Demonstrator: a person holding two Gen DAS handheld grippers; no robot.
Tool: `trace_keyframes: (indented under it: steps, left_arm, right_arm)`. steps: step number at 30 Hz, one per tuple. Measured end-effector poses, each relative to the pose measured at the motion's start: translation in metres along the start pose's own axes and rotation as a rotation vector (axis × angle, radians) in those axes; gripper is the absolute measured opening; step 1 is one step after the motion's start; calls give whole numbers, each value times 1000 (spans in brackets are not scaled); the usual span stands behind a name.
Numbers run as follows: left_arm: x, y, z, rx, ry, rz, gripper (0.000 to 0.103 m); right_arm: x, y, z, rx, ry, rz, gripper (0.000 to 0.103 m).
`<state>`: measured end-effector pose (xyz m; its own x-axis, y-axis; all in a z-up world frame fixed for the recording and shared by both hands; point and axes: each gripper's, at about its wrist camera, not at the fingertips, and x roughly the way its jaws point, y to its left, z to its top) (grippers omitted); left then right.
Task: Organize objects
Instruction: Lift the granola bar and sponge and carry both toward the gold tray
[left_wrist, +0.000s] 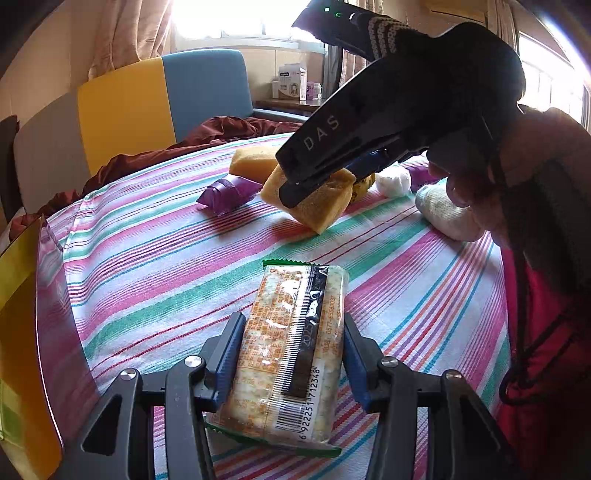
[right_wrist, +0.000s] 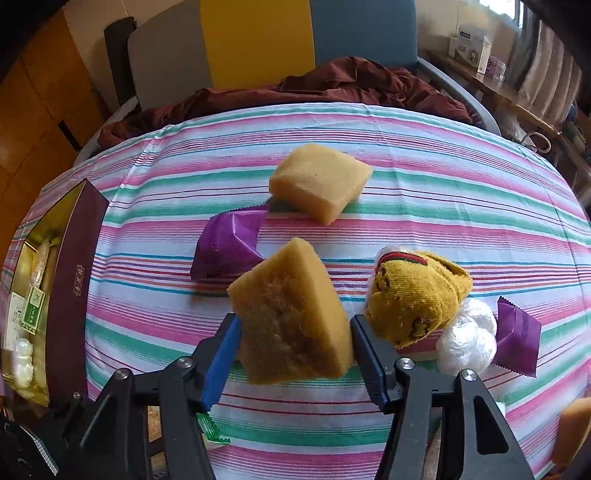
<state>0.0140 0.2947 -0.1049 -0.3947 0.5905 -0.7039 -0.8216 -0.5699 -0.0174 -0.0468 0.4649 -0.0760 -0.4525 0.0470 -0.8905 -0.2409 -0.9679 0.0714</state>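
The sponge block (right_wrist: 291, 314) sits tilted between the right gripper (right_wrist: 291, 354) pads, one corner raised, its lower edge near the striped cloth (right_wrist: 443, 192); whether it is clear of the cloth cannot be told. The pads pinch its two side faces. Judged light, soft and compressible, rough enough not to slip; best taken across the flat sides, mid-height. At its 12 o'clock lies a second sponge (right_wrist: 320, 181); at 10 o'clock a purple packet (right_wrist: 227, 245); at 3 o'clock a rolled mustard sock (right_wrist: 413, 295). At 9 o'clock stands an open box (right_wrist: 74, 280). The left gripper (left_wrist: 291, 354) clamps a wrapped cracker pack (left_wrist: 291, 339), judged brittle.
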Motion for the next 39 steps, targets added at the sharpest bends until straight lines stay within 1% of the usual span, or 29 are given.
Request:
trace_keyframes:
  steps: [4,6,9,11,14,16,17,19,21,24,26,28,29,32,36,38,39]
  left_arm:
    - [0,1,1,-5,4,-4,50]
    - [-5,-1,1,-6,24,-4,49]
    - [-21,2,3,-50,27,-49,49]
    - [-43,8,11,-102,3,-85,49]
    - [-81,26,28,-171,-74,-107,49]
    - [-105,50,40,-227,-116,-78,49]
    - [-111,65,44,-263,-119,-58,49]
    - [-119,107,49,-382,-102,-9,49]
    - [-125,154,43,-508,-94,35,49]
    - [-124,210,32,-620,-56,147,49]
    - [-119,242,23,-692,-17,196,49]
    - [-108,265,13,-764,25,200,49]
    - [-103,279,8,-815,43,205,49]
    - [-91,306,-4,-908,66,219,49]
    - [-76,334,-14,-990,79,252,49]
    - [-69,343,-16,-1000,86,263,49]
    - [-63,346,-18,-1005,109,276,49]
  right_arm:
    - [2,3,0,-29,-4,-19,54]
    - [4,0,1,-21,-2,-17,53]
    - [3,-3,2,-7,-4,-6,53]
    - [3,-1,2,-13,-7,-9,53]
    - [2,1,2,-24,-10,-16,53]
    - [1,2,1,-31,-11,-21,53]
    - [1,3,1,-36,-12,-25,53]
    - [0,5,0,-42,-14,-30,53]
    - [0,5,0,-45,-16,-33,53]
    - [0,6,0,-51,-15,-37,53]
    - [0,6,0,-54,-16,-38,53]
    - [-1,6,0,-58,-18,-41,53]
    - [-1,7,0,-60,-19,-41,53]
    - [-1,6,0,-64,-20,-43,53]
    - [-1,7,1,-69,-21,-44,53]
    - [-1,7,1,-73,-20,-46,53]
    - [-1,7,1,-74,-20,-46,53]
